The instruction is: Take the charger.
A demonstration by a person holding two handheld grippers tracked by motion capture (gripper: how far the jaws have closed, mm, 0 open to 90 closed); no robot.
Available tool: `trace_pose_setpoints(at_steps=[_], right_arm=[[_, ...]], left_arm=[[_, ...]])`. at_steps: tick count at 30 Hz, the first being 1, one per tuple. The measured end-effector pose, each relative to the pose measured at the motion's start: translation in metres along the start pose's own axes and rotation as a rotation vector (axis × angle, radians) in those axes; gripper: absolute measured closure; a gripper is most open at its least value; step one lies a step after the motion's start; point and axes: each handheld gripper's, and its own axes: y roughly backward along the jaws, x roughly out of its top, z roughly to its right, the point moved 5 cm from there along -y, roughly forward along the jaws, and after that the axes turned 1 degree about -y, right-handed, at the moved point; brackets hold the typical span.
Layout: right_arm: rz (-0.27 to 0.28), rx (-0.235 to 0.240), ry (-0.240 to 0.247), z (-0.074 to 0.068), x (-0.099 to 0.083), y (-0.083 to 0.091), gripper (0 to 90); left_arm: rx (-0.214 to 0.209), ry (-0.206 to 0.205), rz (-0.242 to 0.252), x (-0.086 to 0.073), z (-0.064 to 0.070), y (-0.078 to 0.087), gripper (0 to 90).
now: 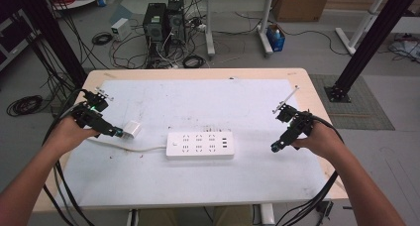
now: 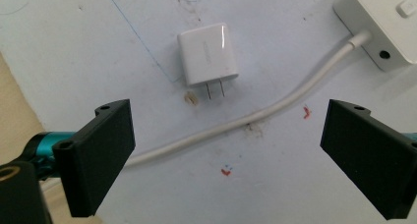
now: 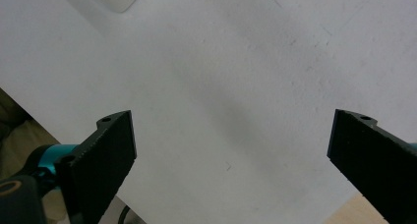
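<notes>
Two grippers hover over the counter (image 1: pixel 297 82), and we hold one in each hand. Our left gripper (image 2: pixel 226 150) has its fingers (image 2: pixel 98 155) spread wide and holds nothing; the charger (image 2: pixel 207 53) lies flat on the white mat just beyond their tips. In the left gripper view its two metal prongs point back toward us, so its long axis runs roughly along the gripper's line of sight. It is a small, glossy white block with rounded corners. In the high view it sits at the left of the counter, just beside our left gripper's tip and a little left of the strip (image 1: pixel 200 145).

The strip is a flat white rectangle with rows of sockets, lying crosswise at mid-counter. Its smooth round cord (image 2: pixel 275 106) curves off its left end and passes between the charger and our fingers.

Our left forearm comes in low from the bottom left, the gripper aimed right and down. Our right gripper (image 3: pixel 231 155) is also wide open and empty, angled inward well apart from the strip's right end, over bare, scuffed mat.
</notes>
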Motion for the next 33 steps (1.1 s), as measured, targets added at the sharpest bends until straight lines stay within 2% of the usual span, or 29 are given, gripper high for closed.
trace_pose_setpoints(at_steps=[3,10,12,20,25,33], right_arm=[[0.008,-0.001,-0.003,0.002,0.000,0.000,3.7],[0.009,-0.005,-0.011,0.005,0.001,-0.001,3.7],[0.008,-0.005,-0.012,0.005,0.001,-0.002,3.7],[0.002,-0.003,-0.012,0.003,0.003,-0.003,3.7],[0.009,-0.009,-0.013,0.003,0.003,-0.004,3.7],[0.014,-0.008,-0.017,0.005,0.003,-0.005,3.7]], left_arm=[[0.008,0.017,-0.005,0.005,-0.002,-0.006,6.2],[0.041,0.069,0.024,0.016,-0.009,-0.025,6.3],[0.047,0.077,0.021,0.017,-0.010,-0.028,6.2],[0.060,0.142,0.013,0.019,-0.015,-0.058,6.3],[0.065,0.139,-0.011,0.017,-0.014,-0.073,6.3],[0.075,0.181,-0.005,0.016,-0.015,-0.091,6.3]])
